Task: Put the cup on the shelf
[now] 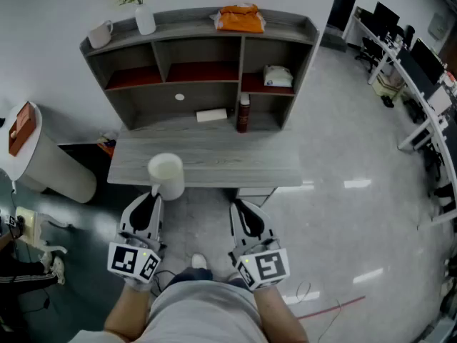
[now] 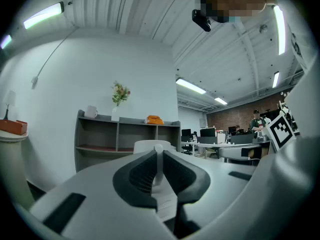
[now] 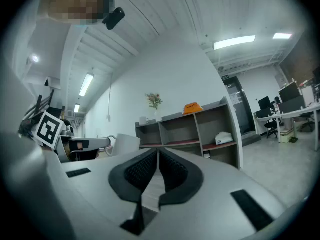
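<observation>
Fingers (image 2: 139, 176) first: pinches cup (image 1: 166, 174) by its thin handle with left gripper (image 1: 155, 194), pads tight on the white loop; holds right gripper (image 1: 236, 207) pressed together on nothing. Hangs cup over the near edge of desk (image 1: 235, 164), well short of shelf (image 1: 186, 15), body out ahead of the jaws. Looks like ceramic: stiff, smooth, probably slippery and breakable, with the weight hanging off a narrow grip, so likely to swing or twist. Calls for a slow carry, mouth up, and a gentle landing; might swing less if gripped on the handle close to the wall. Shows no readable brand or label on cup, bottle (image 1: 244, 113) or orange bag (image 1: 240, 18); bears only square markers on the gripper cubes
</observation>
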A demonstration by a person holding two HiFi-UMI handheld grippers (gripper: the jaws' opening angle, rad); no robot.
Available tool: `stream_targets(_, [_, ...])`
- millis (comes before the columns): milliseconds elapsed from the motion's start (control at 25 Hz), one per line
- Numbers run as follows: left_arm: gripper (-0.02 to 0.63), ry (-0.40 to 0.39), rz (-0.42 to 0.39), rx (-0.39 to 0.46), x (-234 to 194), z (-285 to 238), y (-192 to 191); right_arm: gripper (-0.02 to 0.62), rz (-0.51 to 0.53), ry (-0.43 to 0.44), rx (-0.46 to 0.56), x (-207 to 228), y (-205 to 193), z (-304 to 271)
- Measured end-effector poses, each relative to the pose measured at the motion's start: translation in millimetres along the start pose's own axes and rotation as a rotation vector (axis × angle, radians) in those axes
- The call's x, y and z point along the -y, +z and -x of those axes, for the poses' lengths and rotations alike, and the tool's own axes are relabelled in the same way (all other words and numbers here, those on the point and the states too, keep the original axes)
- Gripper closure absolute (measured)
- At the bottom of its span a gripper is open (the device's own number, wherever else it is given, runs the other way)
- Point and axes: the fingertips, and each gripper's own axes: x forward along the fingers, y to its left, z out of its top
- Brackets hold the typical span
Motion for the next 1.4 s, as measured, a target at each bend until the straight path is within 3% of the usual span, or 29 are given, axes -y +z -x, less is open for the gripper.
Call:
stream_targets(400, [0.558,-0.058,0.045,0.016,-65.1,-8.4,-3.8,0.566,0.033,-0.038,-0.012,-37.6,-6.3,-57.0])
stream_targets(720, [0.558,-0.108,0.062,0.037,-110.8,-20.2,-5.8,0.566,0.001,-0.109,0.021,-51.4,-10.0,-89.8])
stream_targets(1000, [0.558,-0.113,0.076,0.027,-122.2,-37.7,-13.0,0.566,-0.010,-0.109,0.016,-42.5,-15.4,-112.1])
stream_targets(1400, [0.558,-0.045,0.077,0.005,-121.5,-98.6,-20.9,0.566,-0.027,-0.018,-0.009,5.9,-17.5,-162.2])
